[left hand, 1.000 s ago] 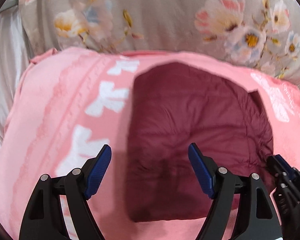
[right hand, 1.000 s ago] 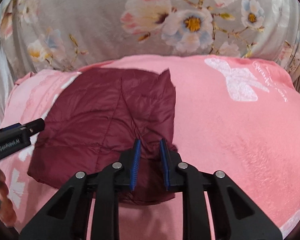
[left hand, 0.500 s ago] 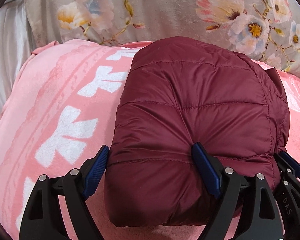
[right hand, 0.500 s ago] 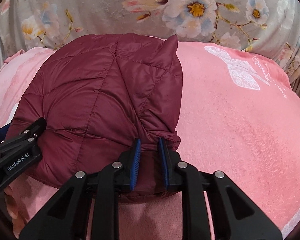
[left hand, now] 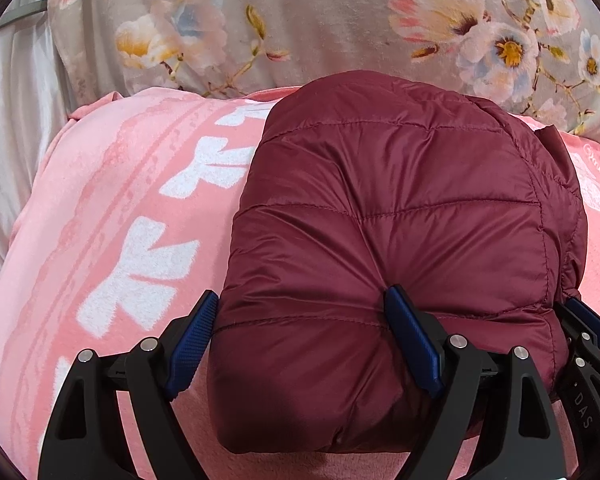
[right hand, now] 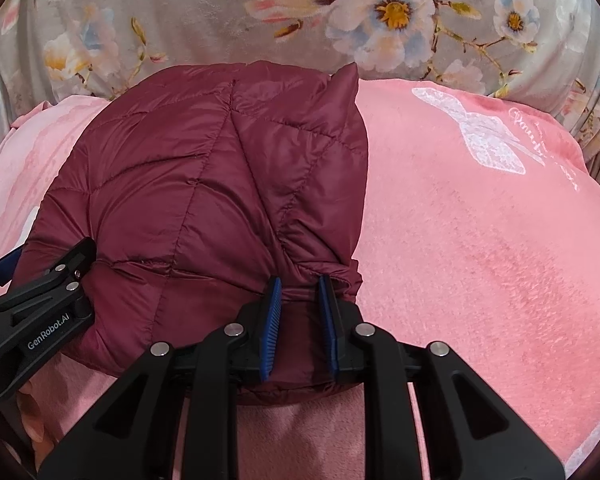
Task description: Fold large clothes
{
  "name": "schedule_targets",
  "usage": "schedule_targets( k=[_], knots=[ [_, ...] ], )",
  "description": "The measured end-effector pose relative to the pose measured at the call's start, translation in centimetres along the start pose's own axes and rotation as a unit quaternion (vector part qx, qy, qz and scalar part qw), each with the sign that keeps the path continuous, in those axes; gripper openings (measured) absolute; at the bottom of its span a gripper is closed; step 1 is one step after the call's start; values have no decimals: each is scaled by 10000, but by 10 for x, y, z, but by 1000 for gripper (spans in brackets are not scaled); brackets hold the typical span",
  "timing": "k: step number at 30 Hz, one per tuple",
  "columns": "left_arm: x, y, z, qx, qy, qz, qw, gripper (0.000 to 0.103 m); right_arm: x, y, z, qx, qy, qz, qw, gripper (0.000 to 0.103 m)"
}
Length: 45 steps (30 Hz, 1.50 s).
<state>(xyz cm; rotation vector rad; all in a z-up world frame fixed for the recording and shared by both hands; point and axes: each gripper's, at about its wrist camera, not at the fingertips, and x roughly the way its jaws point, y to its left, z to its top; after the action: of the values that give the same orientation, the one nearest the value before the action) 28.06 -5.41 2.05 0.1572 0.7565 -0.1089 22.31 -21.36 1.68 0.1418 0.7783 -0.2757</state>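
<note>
Lying folded on pink blanket [left hand: 100,208]: maroon quilted jacket [left hand: 400,208], nothing contained.

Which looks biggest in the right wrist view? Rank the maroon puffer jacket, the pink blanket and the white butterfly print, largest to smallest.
1. Pink blanket: takes up the most of the picture and runs out of frame.
2. Maroon puffer jacket: folded bundle lying on the blanket, clearly smaller.
3. White butterfly print: a small patch on the blanket, though farther from the camera.

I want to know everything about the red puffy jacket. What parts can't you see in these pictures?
- Left wrist view: the jacket hides its own underside and inner folds.
- Right wrist view: the right gripper covers the jacket edge it pinches.
- Both views: the pink blanket runs off the picture edges.
- No sleeves, zipper or label show.
</note>
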Motion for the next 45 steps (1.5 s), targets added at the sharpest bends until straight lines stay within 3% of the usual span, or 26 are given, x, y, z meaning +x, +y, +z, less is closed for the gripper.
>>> schedule_targets(
  k=[18, 22, 27, 30, 36, 39, 40, 41, 45],
  knots=[
    [0, 0, 0, 22, -4, 64, 10000, 84, 1, 1, -1, -19, 0, -23, 10000, 18],
    [-4, 4, 1, -47, -43, -15, 10000, 80, -4, -14, 2, 417, -94, 350, 9985, 18],
    [-23, 26, 29, -466, -45, -362, 9982, 75, -11, -28, 34, 687, -257, 546, 9958, 19],
    [-24, 25, 52, -356, -176, -169, 9991, 75, -1, -33, 59, 789, -305, 554, 9949, 20],
    [18, 10, 69, -191, 215, 38, 9996, 76, 39, -36, 65, 837, -33, 629, 9945, 20],
    [25, 4, 62, -86, 63, 134, 9999, 79, 48, -36, 57, 681, -39, 502, 9964, 27],
    [25, 2, 59, -19, -6, 213, 9998, 79, 49, -35, 57, 603, -58, 334, 9976, 40],
    [26, -1, 58, 48, -64, 284, 9996, 79, 50, -36, 57, 575, -62, 275, 9979, 45],
    [28, -5, 57, 140, -118, 352, 9992, 79, 57, -46, 56, 832, 54, 479, 9954, 48]
  ],
)
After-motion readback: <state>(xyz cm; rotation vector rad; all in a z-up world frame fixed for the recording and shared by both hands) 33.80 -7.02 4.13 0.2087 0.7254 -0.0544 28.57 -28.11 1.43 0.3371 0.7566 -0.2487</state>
